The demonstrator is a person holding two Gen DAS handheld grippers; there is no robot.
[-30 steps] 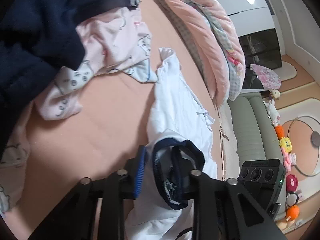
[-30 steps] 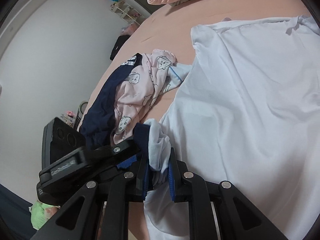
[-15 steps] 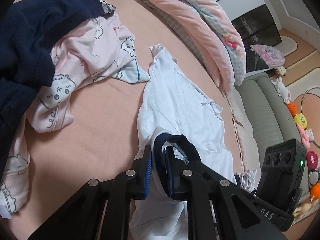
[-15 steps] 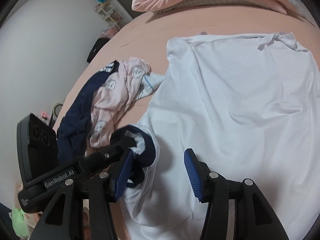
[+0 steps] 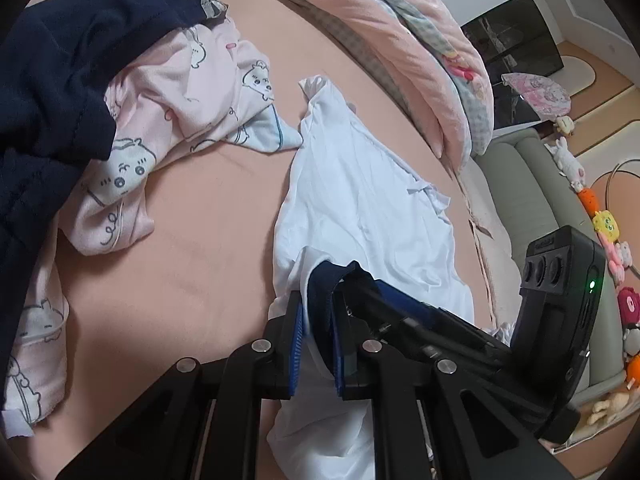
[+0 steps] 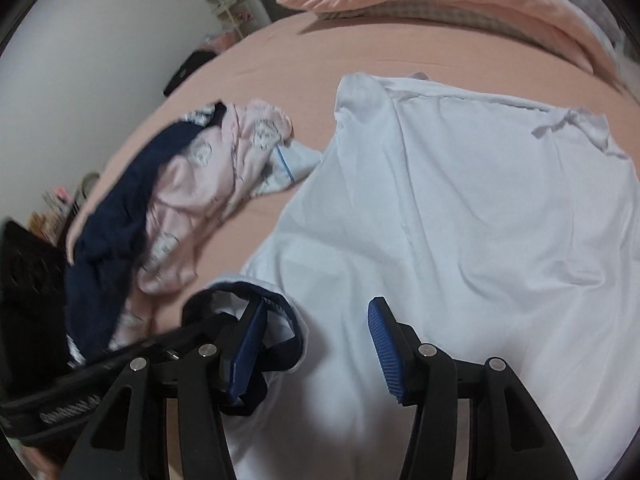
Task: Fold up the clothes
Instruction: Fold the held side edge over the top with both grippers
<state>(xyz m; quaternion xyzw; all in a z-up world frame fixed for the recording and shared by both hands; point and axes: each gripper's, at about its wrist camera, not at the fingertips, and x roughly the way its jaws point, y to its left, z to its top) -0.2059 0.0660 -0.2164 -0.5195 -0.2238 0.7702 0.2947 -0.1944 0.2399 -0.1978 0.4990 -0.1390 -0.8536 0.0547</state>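
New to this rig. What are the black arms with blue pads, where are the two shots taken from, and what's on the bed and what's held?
There is no robot here: a person holds a two-finger claw in each hand, and a fisheye camera on each claw looks along its fingers. The black arms at the bottom of each picture are those fingers, with blue pads.

The left wrist view shows the left claw shut on the navy collar of a white shirt. The right claw's body enters from the right of that picture.

The right wrist view shows the right claw. Its jaws have just been opening, and now they stand apart over the shirt, holding nothing, with the collar by its left pad.

On the peach bed lie the spread shirt, a pink printed garment and a navy garment beside it. A pink quilt is bunched at the far edge.
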